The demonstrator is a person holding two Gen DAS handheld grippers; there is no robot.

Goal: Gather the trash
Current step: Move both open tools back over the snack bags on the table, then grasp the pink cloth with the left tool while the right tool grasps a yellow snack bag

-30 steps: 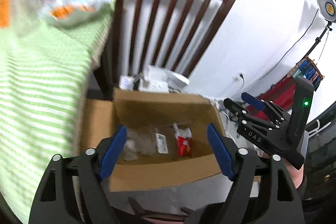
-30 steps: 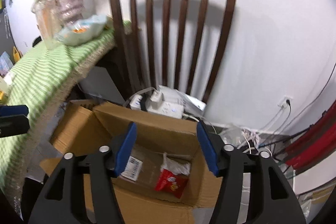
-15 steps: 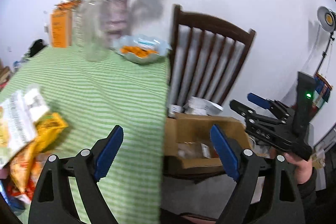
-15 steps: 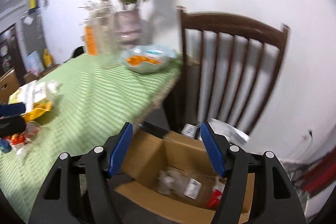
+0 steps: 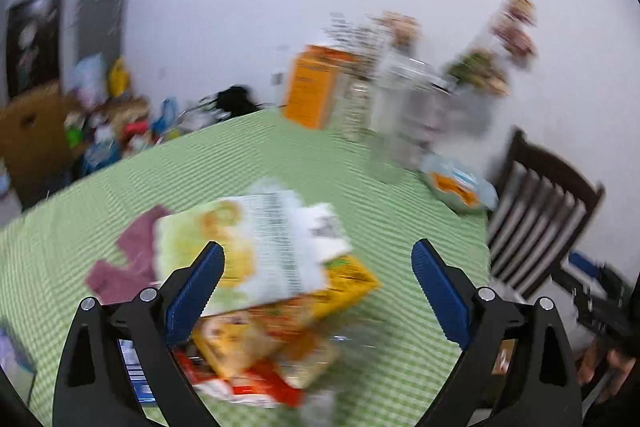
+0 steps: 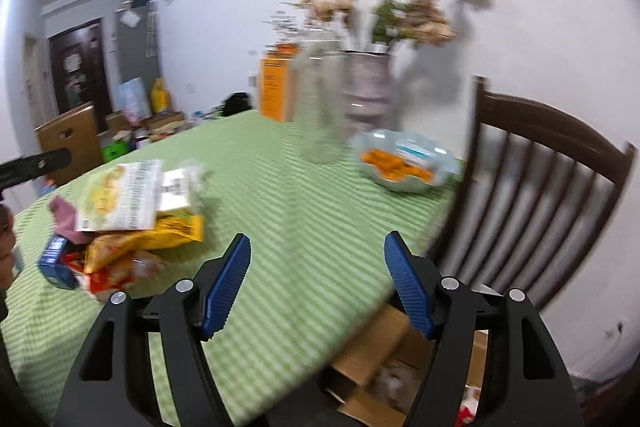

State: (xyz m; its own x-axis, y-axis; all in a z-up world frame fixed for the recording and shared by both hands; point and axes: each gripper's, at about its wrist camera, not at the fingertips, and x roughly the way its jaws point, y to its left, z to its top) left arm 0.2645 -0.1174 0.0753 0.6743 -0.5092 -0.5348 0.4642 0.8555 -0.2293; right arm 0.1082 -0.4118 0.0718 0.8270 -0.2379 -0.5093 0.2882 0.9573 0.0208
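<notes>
A heap of snack wrappers (image 5: 264,291) lies on the green striped tablecloth (image 5: 400,239), with a large white and green bag (image 5: 256,247) on top. My left gripper (image 5: 318,289) hovers over the heap, its jaws opening, nothing between them. My right gripper (image 6: 318,281) hangs above the table's near edge, its jaws opening too and empty. From the right wrist view the same wrapper heap (image 6: 124,223) lies to the left. The cardboard trash box (image 6: 380,363) sits on the floor below the table edge.
A glass bowl of orange snacks (image 6: 404,163), a clear jar (image 6: 320,107), a flower vase (image 6: 368,87) and an orange carton (image 6: 276,87) stand at the table's far side. A dark wooden chair (image 6: 536,179) stands on the right. A purple cloth (image 5: 124,267) lies beside the wrappers.
Both grippers have swung up and left from over the cardboard box to above the table. The wrapper heap has come into view under the left gripper. Both pairs of jaws stand wider.
</notes>
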